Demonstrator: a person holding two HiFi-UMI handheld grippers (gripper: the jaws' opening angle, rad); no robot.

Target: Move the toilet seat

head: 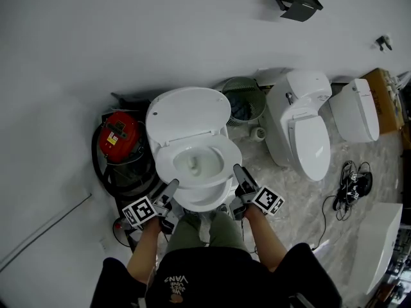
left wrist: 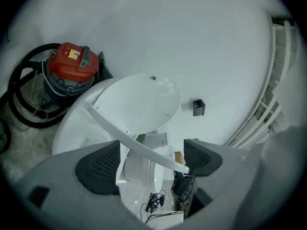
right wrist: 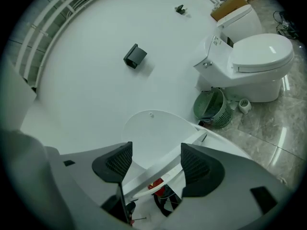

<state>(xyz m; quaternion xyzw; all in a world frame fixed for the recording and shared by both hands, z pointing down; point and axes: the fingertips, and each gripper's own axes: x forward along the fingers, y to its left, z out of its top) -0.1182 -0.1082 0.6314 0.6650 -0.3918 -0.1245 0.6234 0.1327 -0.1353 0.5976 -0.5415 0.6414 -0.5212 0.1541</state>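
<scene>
While both pairs of jaws stand wide apart, we straddle the toilet seat (head: 168, 165) rim at the bowl's near edge: left gripper (head: 172, 186) left, right gripper (head: 239, 171) right, nothing clamped. Pre-grasp step; next is probably to close on the rim, then swing it.

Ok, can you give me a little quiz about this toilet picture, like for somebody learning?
1. True or false: the toilet lid is up.
2. What stands beside it, on the person's left? A. red vacuum cleaner B. blue bucket C. ladder
3. What passes between the open jaws of the left gripper and the right gripper?
Key: 1 true; 2 A; 3 the toilet seat.
</scene>
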